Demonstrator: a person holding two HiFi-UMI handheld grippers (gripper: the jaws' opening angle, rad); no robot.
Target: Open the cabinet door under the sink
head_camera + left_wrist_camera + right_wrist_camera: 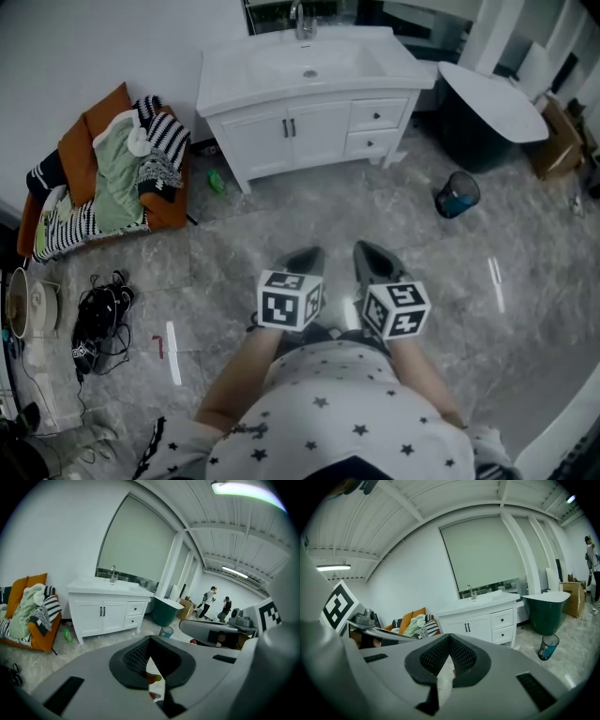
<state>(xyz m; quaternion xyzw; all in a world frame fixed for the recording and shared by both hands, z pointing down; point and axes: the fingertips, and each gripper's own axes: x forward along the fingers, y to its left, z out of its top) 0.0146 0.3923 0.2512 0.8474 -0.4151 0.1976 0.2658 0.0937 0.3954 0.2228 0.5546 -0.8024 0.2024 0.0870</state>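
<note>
Doors under the sink were both shut, so the job had not really begun. The white cabinet stood against the far wall, well apart from the person, with a lot of bare grey floor in between. Two thin dark handles sat side by side in the middle, where the two doors meet. Two small drawers were to the right of the doors.

The left gripper was closed tight with nothing in it. The right gripper had its jaws together too, and it held nothing. Both were held out low in front of the person, close beside each other, pointing toward the cabinet.

I think this was the walking-up step. Next, the person would need to get right up to the cabinet and go low, since the doors are near the floor. Then one gripper would have to open its jaws, fit them around one thin handle, close on it, and pull so the door swings out. The handles are very near each other, so it would be easy to catch both or slip off. A small green bottle lay on the floor by the cabinet's left leg, not in front of the doors.
</note>
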